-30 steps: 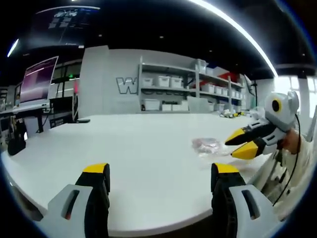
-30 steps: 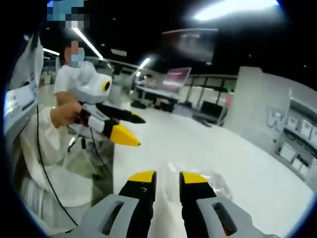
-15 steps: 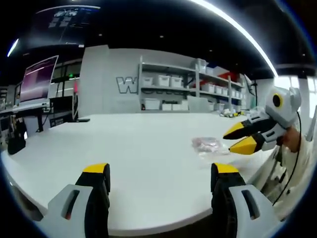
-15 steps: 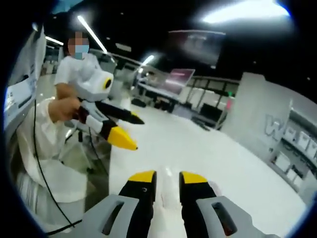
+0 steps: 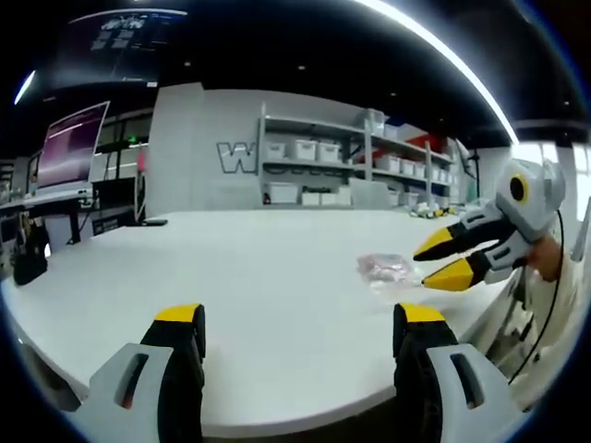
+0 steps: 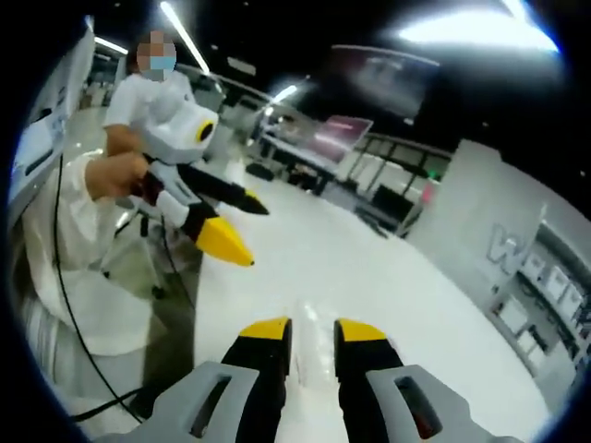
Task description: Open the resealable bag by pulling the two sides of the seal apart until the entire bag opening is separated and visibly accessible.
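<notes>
Right claw (image 5: pixel 441 259) slightly higher, beside one bag (image 5: pixel 384 269).

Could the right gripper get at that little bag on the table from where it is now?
Probably yes. The right gripper hovers just beside the bag, with only bare table between them; its jaws are slightly parted and nothing blocks the way.

From my left gripper view I see the resealable bag (image 5: pixel 385 269) lying flat on the white table (image 5: pixel 277 277), well over toward its right edge. It is small and clear, with pinkish contents showing through the crinkled plastic. I cannot tell whether its seal is closed; it looks flat and unopened.
</notes>
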`<state>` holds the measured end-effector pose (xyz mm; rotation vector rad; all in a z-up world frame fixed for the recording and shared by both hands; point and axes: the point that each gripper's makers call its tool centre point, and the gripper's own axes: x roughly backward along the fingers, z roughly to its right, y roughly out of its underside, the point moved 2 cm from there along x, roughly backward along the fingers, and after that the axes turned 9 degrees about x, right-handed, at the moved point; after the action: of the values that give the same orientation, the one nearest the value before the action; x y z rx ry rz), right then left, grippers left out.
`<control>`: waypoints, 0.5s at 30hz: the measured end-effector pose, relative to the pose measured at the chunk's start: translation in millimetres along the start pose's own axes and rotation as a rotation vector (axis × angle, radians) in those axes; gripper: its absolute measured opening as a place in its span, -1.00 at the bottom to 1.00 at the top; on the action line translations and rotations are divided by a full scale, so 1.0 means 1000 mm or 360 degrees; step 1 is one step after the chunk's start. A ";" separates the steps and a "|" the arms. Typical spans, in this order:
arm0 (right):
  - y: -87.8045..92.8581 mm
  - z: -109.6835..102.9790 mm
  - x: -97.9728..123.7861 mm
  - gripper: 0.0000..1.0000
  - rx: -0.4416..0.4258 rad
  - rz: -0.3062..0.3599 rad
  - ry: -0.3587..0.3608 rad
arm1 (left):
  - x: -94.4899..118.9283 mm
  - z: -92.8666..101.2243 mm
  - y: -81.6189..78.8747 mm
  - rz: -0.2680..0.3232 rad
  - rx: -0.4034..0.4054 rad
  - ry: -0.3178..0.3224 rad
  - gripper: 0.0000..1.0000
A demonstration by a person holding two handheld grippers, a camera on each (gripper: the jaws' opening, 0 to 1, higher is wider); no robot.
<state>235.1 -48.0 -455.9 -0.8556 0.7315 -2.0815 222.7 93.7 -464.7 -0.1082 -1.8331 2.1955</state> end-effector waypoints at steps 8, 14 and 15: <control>0.003 0.000 -0.001 -0.69 0.0075 -0.0055 -0.0013 | 0.001 -0.001 0.001 0.0001 0.0009 -0.0004 0.66; 0.003 0.001 -0.004 -0.74 0.0110 -0.0066 -0.0015 | 0.000 -0.001 0.002 0.0000 0.0012 0.0001 0.66; 0.003 0.000 -0.004 -0.74 0.0117 -0.0069 -0.0020 | 0.001 -0.001 0.002 0.0001 0.0013 0.0000 0.66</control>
<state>238.5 -45.9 -459.0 -0.8502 0.6305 -2.1261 222.0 94.4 -466.6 -0.1075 -1.8240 2.2035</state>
